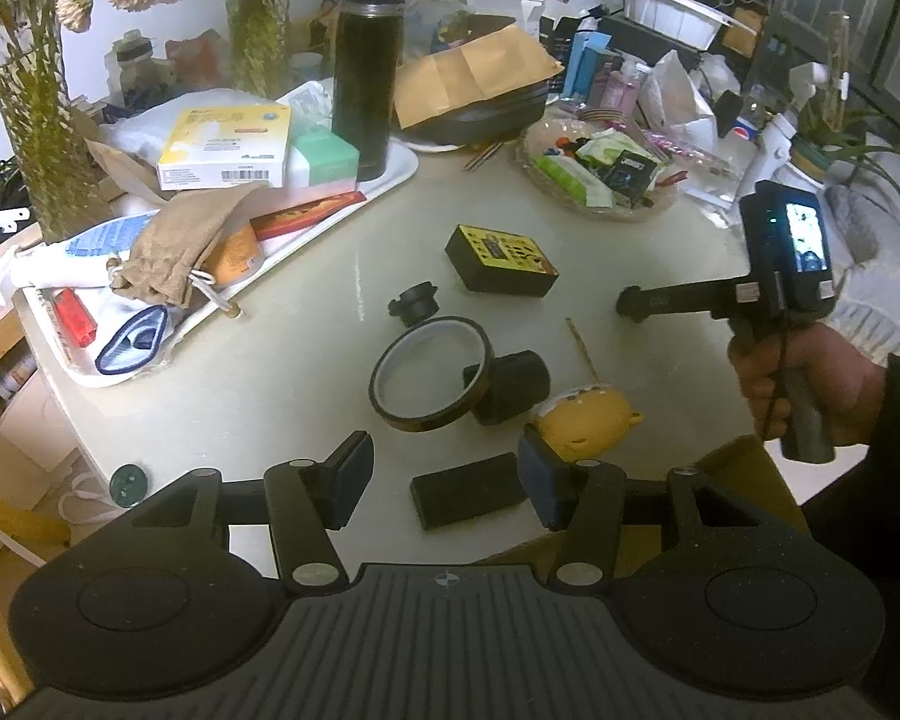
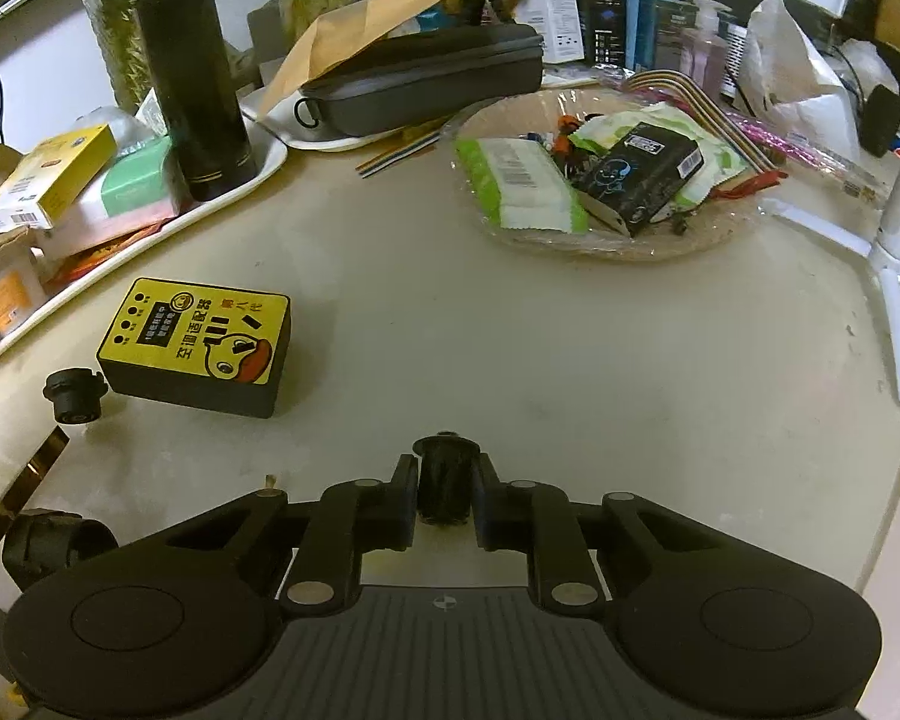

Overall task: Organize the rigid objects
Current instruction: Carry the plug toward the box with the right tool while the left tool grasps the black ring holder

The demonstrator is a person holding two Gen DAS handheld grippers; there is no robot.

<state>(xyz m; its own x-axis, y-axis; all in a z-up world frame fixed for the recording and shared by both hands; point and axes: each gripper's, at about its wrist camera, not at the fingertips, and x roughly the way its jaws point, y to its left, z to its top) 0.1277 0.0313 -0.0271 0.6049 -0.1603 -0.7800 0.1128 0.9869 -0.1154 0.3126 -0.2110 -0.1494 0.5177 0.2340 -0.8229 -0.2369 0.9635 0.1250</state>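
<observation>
between the right gripper's (image 2: 444,495) pressed-in fingers sits a small black ribbed cylinder (image 2: 444,483), pinched. the pickup step looks done; next calls for lifting it clear. left gripper (image 1: 444,489) hangs spread, empty.

Dim, greenish indoor light, soft shadows, fisheye-bent edges

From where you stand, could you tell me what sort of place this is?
Probably a home, on a cluttered table: vases of flowers, a flask on a tray, and a basket of snacks.
</observation>
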